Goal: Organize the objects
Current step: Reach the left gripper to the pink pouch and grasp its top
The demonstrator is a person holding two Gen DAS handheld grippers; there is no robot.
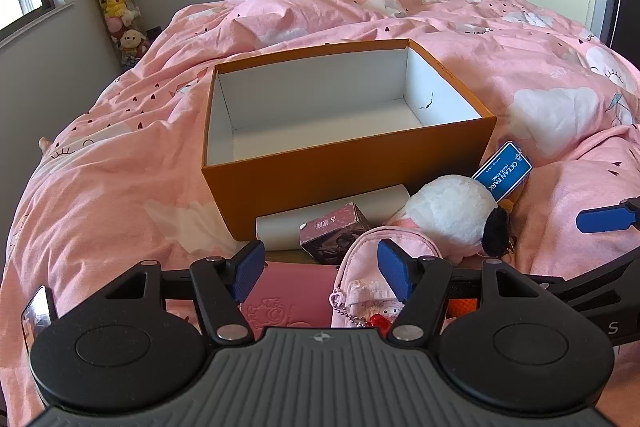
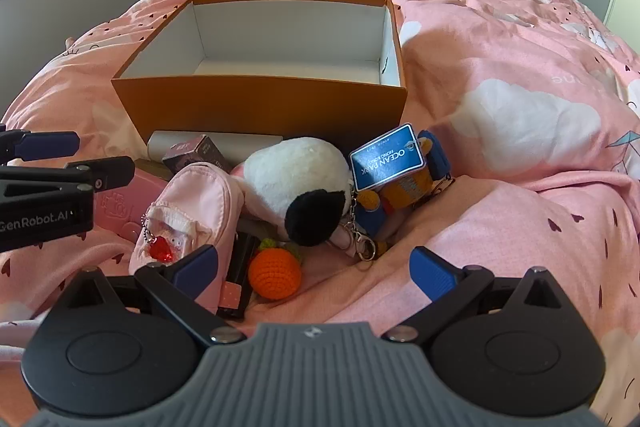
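One orange box (image 2: pixel 260 103), white inside and holding nothing, sits open on the pink bed (image 2: pixel 500 75). A heap lies against its near wall: one pink pouch (image 2: pixel 192 211) with a red charm, one black-and-white plush (image 2: pixel 296 179), one orange crocheted ball (image 2: pixel 275 275), one blue tag (image 2: pixel 386 157) reading "OCEAN PARK". Left tongs (image 1: pixel 322 269) and right tongs (image 2: pixel 316 271) are both spread, pinching nothing.

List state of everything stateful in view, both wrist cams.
orange box: lid off, empty, upright on the bed
left gripper: open, holding nothing
right gripper: open wide, holding nothing
pink pouch: lying on its side, outside the box
panda plush: lying beside the box, not yet in
crochet orange: on the bedding, untouched
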